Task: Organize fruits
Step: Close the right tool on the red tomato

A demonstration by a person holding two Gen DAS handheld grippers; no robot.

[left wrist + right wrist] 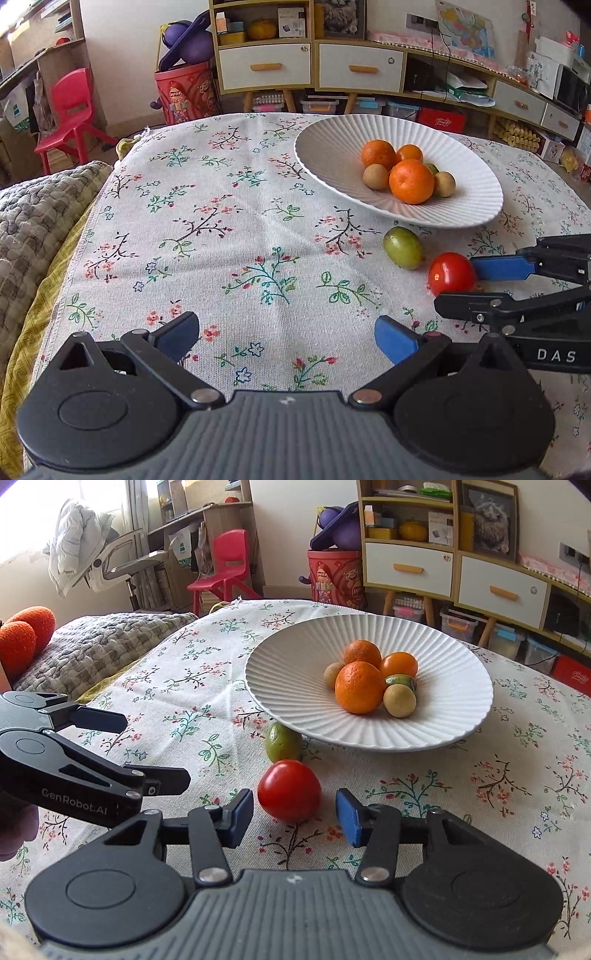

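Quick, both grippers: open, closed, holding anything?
Left gripper: open, nothing between its pads.
Right gripper: open around the red tomato, pads not yet touching it; not held.

- A lived-in home room, a living room or family room by its furniture.
- A table under a white cotton cloth printed with small flowers and twigs (pixel 221 229) bears a white ribbed ceramic plate of fruit (pixel 295 672).
- Along the far wall stands a low wooden sideboard with white drawers and orange handles (pixel 266 66); its open shelves hold boxes and a framed cat picture (pixel 489 520).
- A small red plastic child's chair (pixel 227 565) and a red printed toy bin (pixel 334 578) point to children.
- A grey knitted blanket (pixel 40 218) lies beside the table.
- A desk with a white office chair draped with a jacket (pixel 92 550) stands by the window.
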